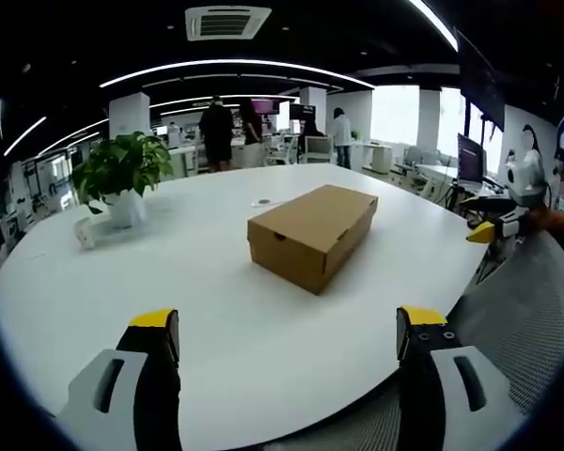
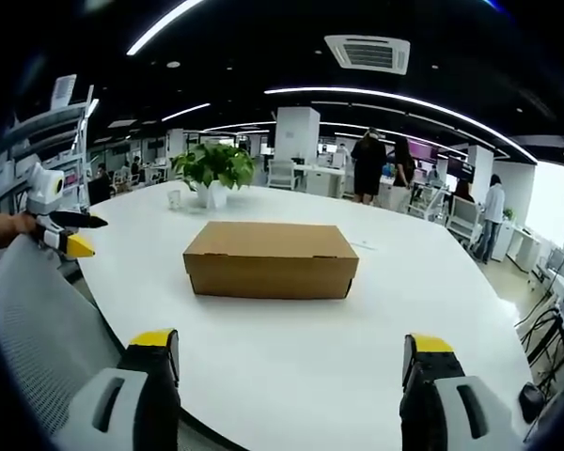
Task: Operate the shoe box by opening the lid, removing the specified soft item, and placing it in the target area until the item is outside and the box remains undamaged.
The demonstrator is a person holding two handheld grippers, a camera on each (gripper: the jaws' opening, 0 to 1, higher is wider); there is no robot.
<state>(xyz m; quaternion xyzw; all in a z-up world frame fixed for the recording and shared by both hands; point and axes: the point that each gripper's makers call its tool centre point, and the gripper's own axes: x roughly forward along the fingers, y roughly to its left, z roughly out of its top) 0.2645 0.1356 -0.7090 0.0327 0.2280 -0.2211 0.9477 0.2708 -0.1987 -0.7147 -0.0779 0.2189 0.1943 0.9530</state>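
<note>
A closed brown cardboard shoe box [image 1: 312,232] lies on the round white table [image 1: 216,310], lid down. My left gripper [image 1: 289,340] hangs open near the table's edge, well short of the box, nothing between its jaws. From the right gripper view the same shoe box [image 2: 271,259] sits broadside ahead, and my right gripper [image 2: 291,355] is open and empty above the table edge. The right gripper [image 1: 493,228] also shows at the right of the left gripper view; the left gripper [image 2: 66,235] shows at the left of the right gripper view.
A potted green plant [image 1: 120,174] in a white pot stands toward the table's far side, also seen as the plant [image 2: 213,167]. A grey mesh chair back [image 2: 38,319] is close by. Several people [image 1: 216,132] stand in the office behind.
</note>
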